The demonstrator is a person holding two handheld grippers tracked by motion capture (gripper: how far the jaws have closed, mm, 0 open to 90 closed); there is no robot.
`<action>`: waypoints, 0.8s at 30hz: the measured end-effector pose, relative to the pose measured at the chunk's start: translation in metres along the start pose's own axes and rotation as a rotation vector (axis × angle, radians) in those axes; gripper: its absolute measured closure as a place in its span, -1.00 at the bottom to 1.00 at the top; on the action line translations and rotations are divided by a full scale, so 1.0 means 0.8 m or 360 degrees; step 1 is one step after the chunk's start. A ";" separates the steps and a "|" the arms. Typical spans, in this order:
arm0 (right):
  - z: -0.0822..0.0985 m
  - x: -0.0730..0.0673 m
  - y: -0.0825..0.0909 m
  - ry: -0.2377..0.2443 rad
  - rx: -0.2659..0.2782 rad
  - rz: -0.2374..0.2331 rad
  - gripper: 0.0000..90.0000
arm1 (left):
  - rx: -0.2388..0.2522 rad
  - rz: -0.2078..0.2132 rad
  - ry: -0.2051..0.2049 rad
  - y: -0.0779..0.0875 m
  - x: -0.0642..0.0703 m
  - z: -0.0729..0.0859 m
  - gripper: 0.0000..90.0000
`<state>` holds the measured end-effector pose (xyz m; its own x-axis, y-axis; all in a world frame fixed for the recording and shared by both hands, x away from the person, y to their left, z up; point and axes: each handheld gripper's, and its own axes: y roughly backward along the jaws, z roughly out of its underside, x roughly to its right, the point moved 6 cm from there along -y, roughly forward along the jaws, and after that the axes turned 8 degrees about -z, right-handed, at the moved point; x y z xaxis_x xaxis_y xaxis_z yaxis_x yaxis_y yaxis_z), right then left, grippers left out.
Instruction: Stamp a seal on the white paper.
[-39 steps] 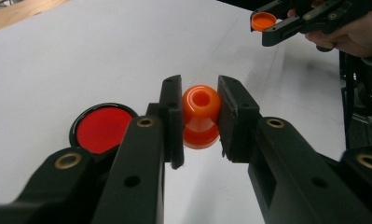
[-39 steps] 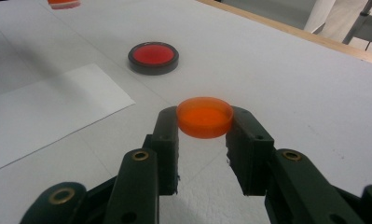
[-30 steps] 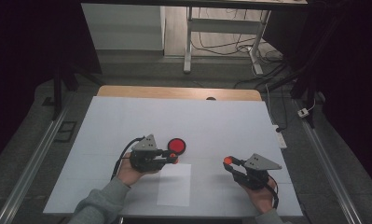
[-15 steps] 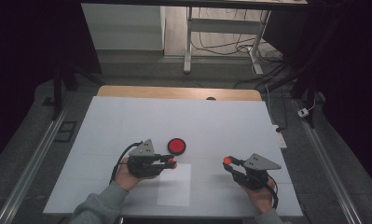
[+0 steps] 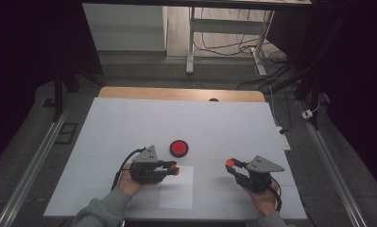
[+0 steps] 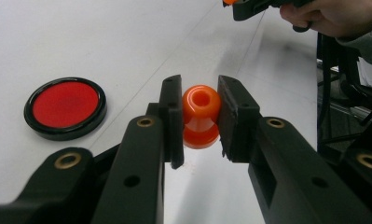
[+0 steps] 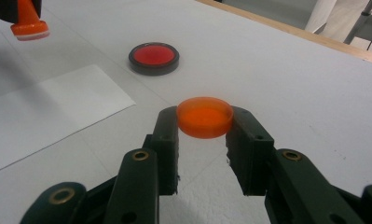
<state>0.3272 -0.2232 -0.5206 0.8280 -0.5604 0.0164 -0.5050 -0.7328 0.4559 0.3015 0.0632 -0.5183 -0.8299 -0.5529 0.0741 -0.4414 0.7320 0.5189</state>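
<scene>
My left gripper (image 5: 173, 167) hovers over the white table, shut on an orange stamp (image 6: 201, 116) that it grips by the waist under the round knob. The stamp (image 5: 175, 166) hangs at the top edge of a white paper sheet (image 5: 177, 189). Just beyond it lies a round red ink pad (image 5: 179, 148) in a black case. My right gripper (image 5: 232, 165) is to the right, shut on a flat orange cap (image 7: 204, 116). In the left gripper view the ink pad (image 6: 65, 107) lies to the left of the jaws.
The white table cover (image 5: 129, 123) ends at a wooden strip (image 5: 176, 93) at the far edge. A metal table leg (image 5: 190, 42) and cables (image 5: 266, 80) are on the floor beyond. A power strip (image 5: 284, 139) lies off the right edge.
The left gripper with the stamp has drawn back a little from the ink pad toward the front edge. The right gripper has not moved.
</scene>
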 end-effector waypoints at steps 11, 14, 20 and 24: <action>0.000 -0.001 0.000 0.0000 -0.0001 0.0000 0.43 | -0.0051 -0.0012 0.0004 -0.011 0.002 0.015 0.60; 0.000 -0.001 -0.001 -0.0001 0.0005 -0.0002 0.43 | -0.0069 -0.0010 0.0004 -0.016 0.004 0.018 0.60; 0.001 -0.001 -0.001 -0.0003 -0.0008 -0.0005 0.43 | -0.0109 -0.0011 -0.0008 -0.025 0.005 0.026 0.61; 0.001 -0.001 -0.001 -0.0004 -0.0008 -0.0006 0.43 | -0.0129 -0.0015 -0.0013 -0.030 0.006 0.030 0.61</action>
<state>0.3269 -0.2221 -0.5217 0.8294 -0.5585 0.0126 -0.5006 -0.7329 0.4607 0.2997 0.0527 -0.5507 -0.8289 -0.5559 0.0619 -0.4203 0.6922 0.5867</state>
